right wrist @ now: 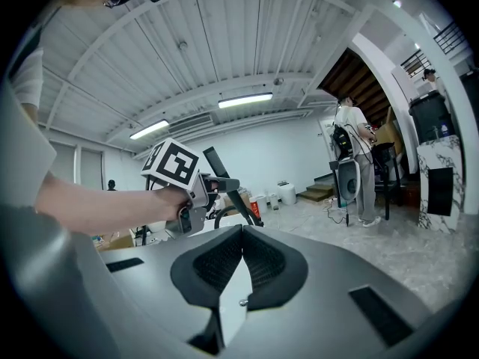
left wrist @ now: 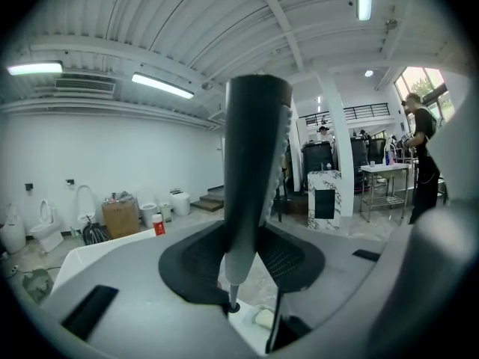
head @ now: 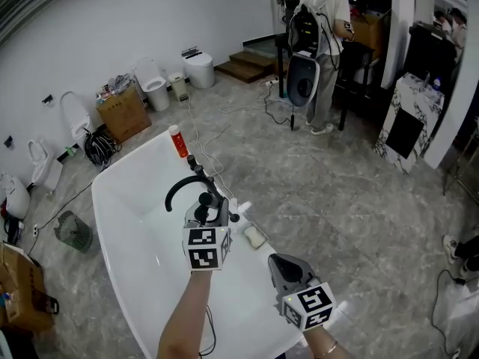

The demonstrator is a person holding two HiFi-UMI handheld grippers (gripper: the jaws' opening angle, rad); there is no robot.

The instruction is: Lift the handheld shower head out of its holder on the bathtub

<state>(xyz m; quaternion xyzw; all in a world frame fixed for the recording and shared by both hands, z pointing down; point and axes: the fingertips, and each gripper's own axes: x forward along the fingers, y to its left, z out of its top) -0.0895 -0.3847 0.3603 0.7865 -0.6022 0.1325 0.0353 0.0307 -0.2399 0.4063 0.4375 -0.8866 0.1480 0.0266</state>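
Observation:
My left gripper (head: 215, 214) is shut on the handheld shower head (head: 203, 200) and holds it upright above the rim of the white bathtub (head: 127, 178). In the left gripper view the shower head (left wrist: 251, 163) stands between the pads, grey handle at the bottom and dark nozzle face to the right. Beside it on the rim rises the black curved faucet (head: 182, 186). Nearer to me, my right gripper (head: 283, 269) hangs over the tub's front rim, shut and empty. The right gripper view shows the left gripper (right wrist: 196, 194) with the shower head (right wrist: 227, 188) in it.
A red bottle (head: 178, 141) stands at the tub's far corner and a soap bar (head: 255, 236) lies on the rim. Toilets and a cardboard box (head: 123, 111) line the left wall. A person (head: 325, 51) stands at the back by a stand, with cables on the floor.

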